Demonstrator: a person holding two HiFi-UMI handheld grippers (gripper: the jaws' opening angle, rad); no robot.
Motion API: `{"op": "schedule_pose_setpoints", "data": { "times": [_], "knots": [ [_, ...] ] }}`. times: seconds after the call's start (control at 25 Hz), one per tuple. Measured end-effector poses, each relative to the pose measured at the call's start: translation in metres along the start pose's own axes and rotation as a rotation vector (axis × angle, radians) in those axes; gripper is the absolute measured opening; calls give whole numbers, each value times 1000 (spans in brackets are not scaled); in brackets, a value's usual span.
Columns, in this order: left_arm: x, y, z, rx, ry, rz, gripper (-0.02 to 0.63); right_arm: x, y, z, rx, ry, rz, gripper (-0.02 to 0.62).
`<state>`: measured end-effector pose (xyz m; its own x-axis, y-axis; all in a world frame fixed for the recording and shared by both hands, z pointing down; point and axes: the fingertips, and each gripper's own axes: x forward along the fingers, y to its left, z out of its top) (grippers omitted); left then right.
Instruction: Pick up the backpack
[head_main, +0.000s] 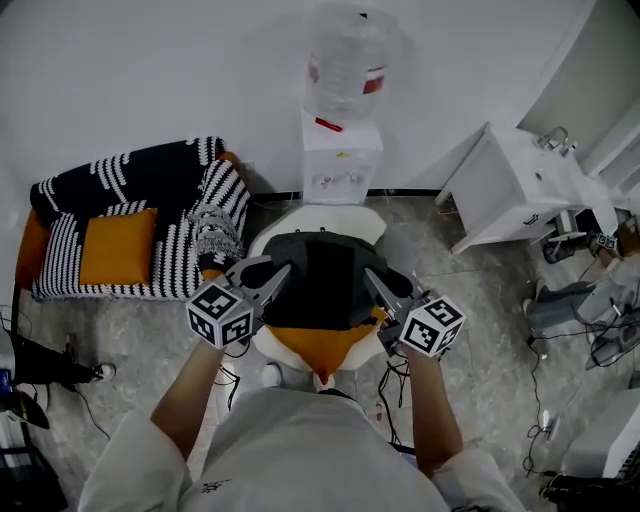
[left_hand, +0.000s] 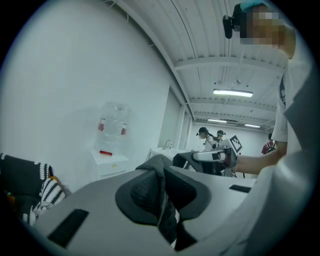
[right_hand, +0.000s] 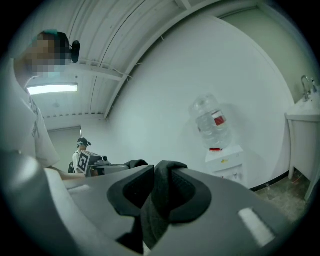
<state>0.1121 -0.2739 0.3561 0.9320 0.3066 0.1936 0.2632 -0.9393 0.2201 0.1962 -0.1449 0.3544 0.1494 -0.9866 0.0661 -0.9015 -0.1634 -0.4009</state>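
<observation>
While the left gripper (left_hand: 161, 186) is viewed along its own jaws, a fold of dark fabric (left_hand: 156, 167) is seen pinched between the two black pads (left_hand: 139, 192), which are drawn almost together on it. The right gripper (right_hand: 159, 192) is clenched likewise: a thick ridge of the same dark cloth is squeezed between its pads, which are parted only by that cloth.

From the head view both folds are shown to belong to the backpack (head_main: 322, 285), a dark grey bag with an orange lower part and a white rim. It is gripped at its left and right upper edges. The backpack is held directly in front of the water dispenser (head_main: 342, 160), on the side nearer the person. It appears to hang clear of the floor, though the steep view leaves this uncertain.

A red label (head_main: 374, 82) is borne by the clear bottle (head_main: 345, 55) on top of the water dispenser, and a red strip (head_main: 327, 124) is seen just below the bottle's neck. No lettering on either can be read. Black-and-white square markers are carried on each gripper's cube (head_main: 222, 315), without readable words.
</observation>
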Motion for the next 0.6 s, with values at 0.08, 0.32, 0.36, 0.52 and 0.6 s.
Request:
{"op": "schedule_pose_setpoints", "data": {
  "times": [0.08, 0.32, 0.36, 0.52, 0.6],
  "knots": [
    [-2, -3, 12, 25, -21, -14, 27, -4, 7, 11, -16, -24, 0, 80],
    [-5, -13, 49, 88, -76, -56, 28, -14, 22, 45, -43, -87, 12, 81],
    [-5, -15, 55, 96, -85, -62, 27, -15, 24, 51, -48, -96, 17, 81],
    [-6, -20, 75, 115, -119, -85, 27, -20, 34, 72, -82, -127, 17, 81],
    [-5, -22, 83, 125, -134, -97, 28, -22, 38, 81, -102, -142, 12, 81]
  ]
}}
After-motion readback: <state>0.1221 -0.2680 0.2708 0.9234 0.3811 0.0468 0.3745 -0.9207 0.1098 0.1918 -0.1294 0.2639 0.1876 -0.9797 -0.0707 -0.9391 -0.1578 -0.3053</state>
